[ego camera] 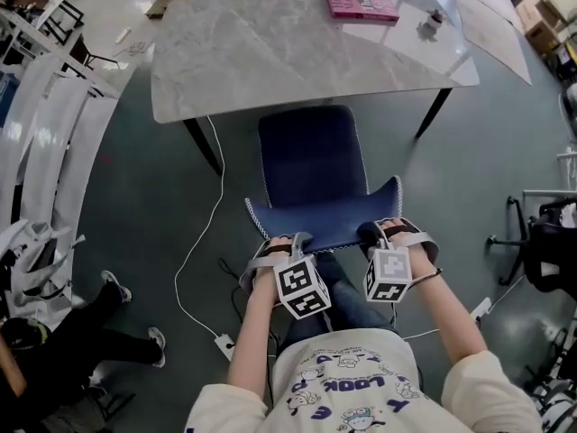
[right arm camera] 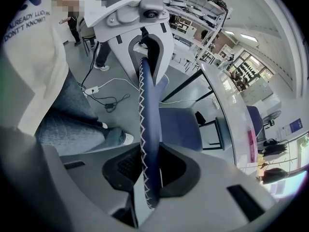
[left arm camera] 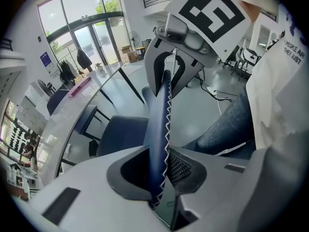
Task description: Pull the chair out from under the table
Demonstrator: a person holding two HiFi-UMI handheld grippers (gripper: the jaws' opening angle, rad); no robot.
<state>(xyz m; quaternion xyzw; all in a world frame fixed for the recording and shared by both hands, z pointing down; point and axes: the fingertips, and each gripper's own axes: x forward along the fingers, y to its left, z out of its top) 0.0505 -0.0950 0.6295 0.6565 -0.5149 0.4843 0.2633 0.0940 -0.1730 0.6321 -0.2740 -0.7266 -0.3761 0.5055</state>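
Note:
A blue chair [ego camera: 311, 156] with white zigzag stitching stands at the near edge of the marble table [ego camera: 270, 61]; its seat is mostly clear of the tabletop. Its backrest top [ego camera: 325, 216] faces me. My left gripper [ego camera: 287, 242] is shut on the backrest's left end, and my right gripper [ego camera: 380, 234] is shut on its right end. In the left gripper view the stitched backrest edge [left arm camera: 159, 129] runs between the pads of my left gripper [left arm camera: 161, 170], with the right gripper [left arm camera: 186, 42] farther along it. In the right gripper view the backrest edge [right arm camera: 147, 139] sits in my right gripper [right arm camera: 145, 178], the left gripper [right arm camera: 145, 23] beyond.
A pink book [ego camera: 361, 3] and a small dark object [ego camera: 434, 21] lie on the table. A white cable and power strip [ego camera: 223, 341] lie on the floor at left. Another person's legs [ego camera: 90, 332] are at lower left, white racks [ego camera: 45, 133] at left, a dark office chair [ego camera: 545, 242] at right.

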